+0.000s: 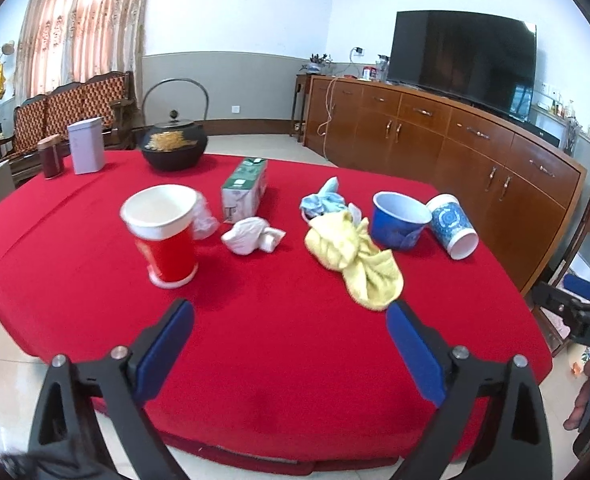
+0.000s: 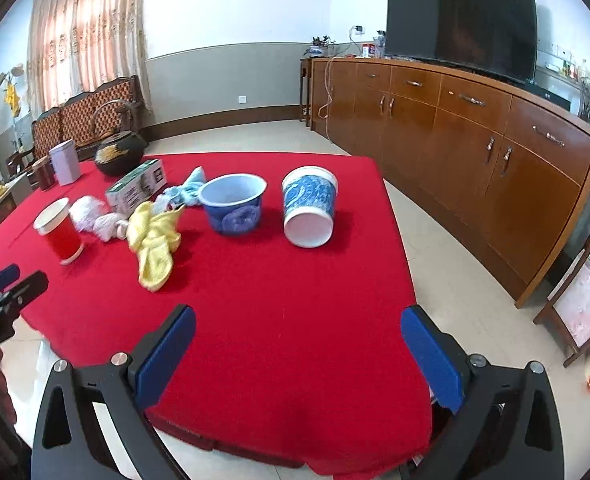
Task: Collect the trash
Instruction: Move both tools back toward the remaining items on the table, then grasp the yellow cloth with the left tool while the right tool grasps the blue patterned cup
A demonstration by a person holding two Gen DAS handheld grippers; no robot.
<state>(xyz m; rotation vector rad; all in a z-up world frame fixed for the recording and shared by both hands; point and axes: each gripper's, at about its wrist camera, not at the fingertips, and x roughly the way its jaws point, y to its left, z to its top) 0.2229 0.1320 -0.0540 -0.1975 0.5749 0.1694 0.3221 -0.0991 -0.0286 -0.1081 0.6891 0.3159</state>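
A: Across centre frame, on red tablecloth [image 1: 279,320]: trash scattered. Blue patterned paper cup [image 2: 309,206] tipped over, long axis toward lens, white base facing camera, mouth pointing away. Red paper cup [image 1: 163,232] upright, mouth up, centre left.

B: Blue bowl [image 2: 233,204] upright just left of tipped cup. Yellow cloth [image 1: 353,258] crumpled, stretched toward lower right. White crumpled paper [image 1: 245,236] between red cup and cloth. Green carton [image 1: 245,190] on its side, long axis running away from lens. Print on it unreadable.

A: Left gripper [image 1: 290,322] spread wide, nothing between the pads. Right gripper [image 2: 298,330] likewise wide, empty, above near table edge.

B: Lettering "DAS" on the gripper body at right edge of left view.
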